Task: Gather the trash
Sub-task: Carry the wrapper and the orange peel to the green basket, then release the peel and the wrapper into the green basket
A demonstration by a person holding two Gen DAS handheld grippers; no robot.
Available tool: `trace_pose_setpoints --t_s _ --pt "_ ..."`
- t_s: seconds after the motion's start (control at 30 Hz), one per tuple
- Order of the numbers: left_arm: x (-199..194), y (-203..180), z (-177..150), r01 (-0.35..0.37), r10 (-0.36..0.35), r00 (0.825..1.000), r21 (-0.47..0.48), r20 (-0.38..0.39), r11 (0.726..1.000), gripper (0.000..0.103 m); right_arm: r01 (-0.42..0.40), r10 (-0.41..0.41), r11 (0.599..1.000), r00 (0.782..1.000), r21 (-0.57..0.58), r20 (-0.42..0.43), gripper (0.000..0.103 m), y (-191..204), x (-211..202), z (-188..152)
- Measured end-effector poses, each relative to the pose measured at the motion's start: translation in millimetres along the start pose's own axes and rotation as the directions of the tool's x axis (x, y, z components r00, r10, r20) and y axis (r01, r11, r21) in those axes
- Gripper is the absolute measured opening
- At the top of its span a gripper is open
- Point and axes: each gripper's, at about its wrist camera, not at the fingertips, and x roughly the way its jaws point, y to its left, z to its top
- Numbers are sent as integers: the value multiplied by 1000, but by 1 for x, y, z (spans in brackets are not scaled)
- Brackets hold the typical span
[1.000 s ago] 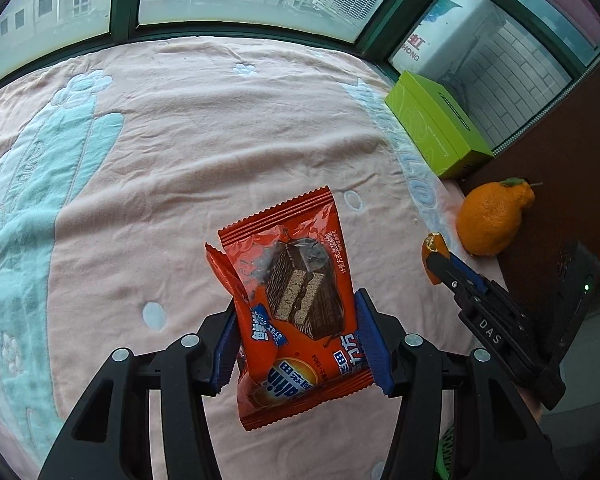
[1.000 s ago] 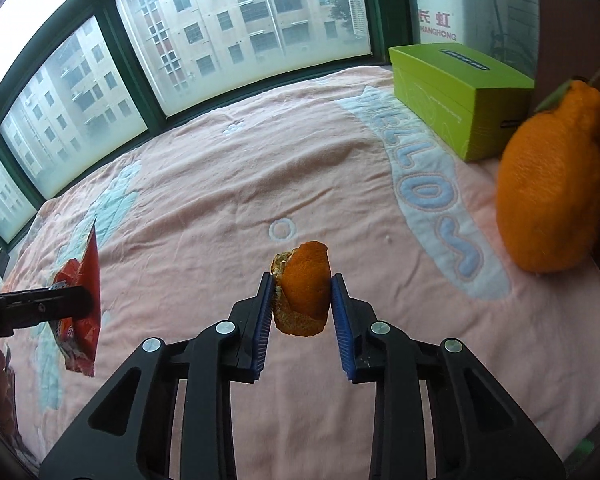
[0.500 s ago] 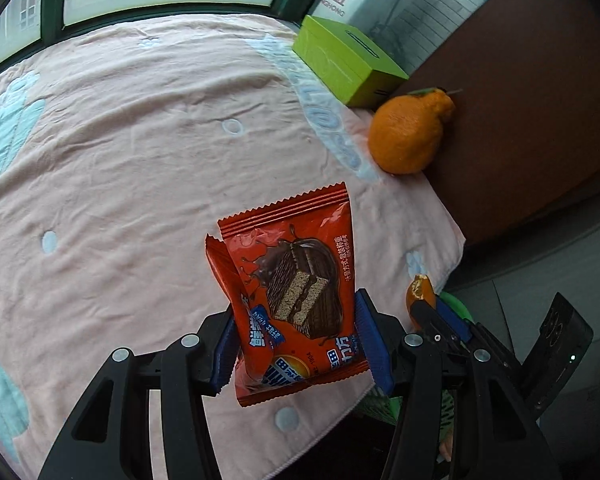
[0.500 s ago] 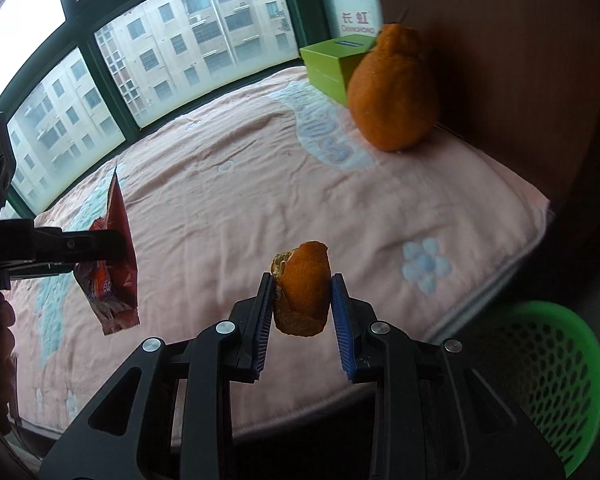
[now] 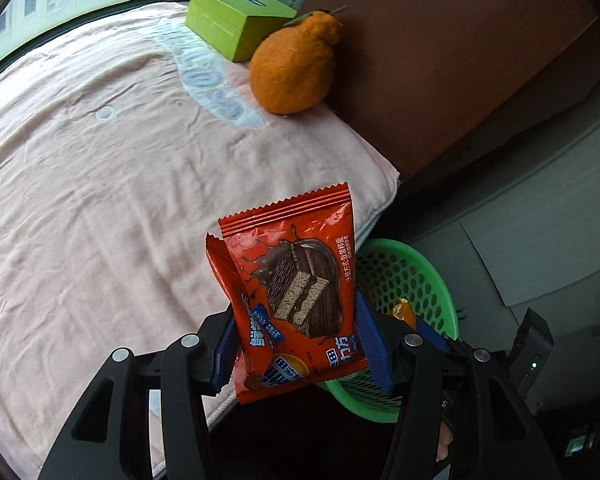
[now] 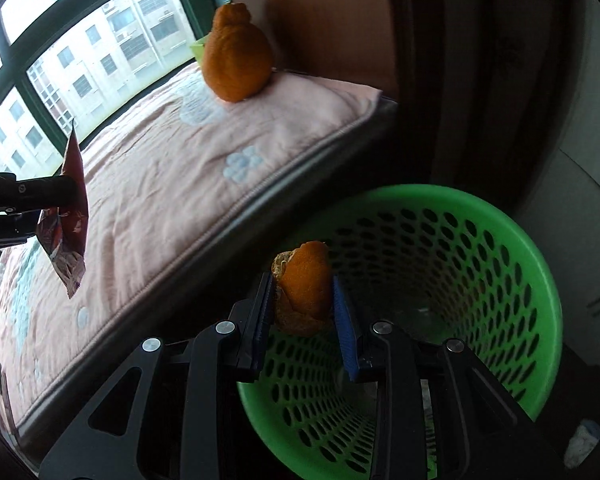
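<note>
Orange peel in right tool over green basket.

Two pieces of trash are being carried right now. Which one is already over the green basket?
The orange peel in the right gripper; the green basket opens right beneath it. The snack wrapper in the left gripper hangs over the pink blanket.

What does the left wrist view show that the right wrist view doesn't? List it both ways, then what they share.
Left wrist only: the printed front of the red snack wrapper in the left gripper, and the whole green box.

Right wrist only: the inside of the green basket, and the right gripper holding the orange peel over it.

Both: the whole orange fruit, pink blanket, basket, wrapper, peel.
</note>
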Motion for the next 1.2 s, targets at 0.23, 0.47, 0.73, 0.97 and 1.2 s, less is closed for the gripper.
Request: trace_pose_setpoints --t_s 0.23,0.47,0.73,0.97,1.2 --pt "27 -35 -5 21 -17 998 62 -61 998 52 51 -52 996 999 80 5 34 -41 -15 -13" --pt "47 -62 -15 50 -37 993 117 -112 992 52 57 -61 991 998 121 32 44 -61 -31 -20" --pt "68 -87 -22 91 -68 986 147 -154 985 52 50 -63 987 995 155 81 59 -71 -54 -27" --pt "85 -102 -27 108 -77 981 168 -179 980 52 51 -68 985 993 166 98 61 -76 -63 -30" --pt "96 -107 -32 124 -90 976 171 -196 977 64 47 -67 982 992 185 103 62 -82 -67 -33"
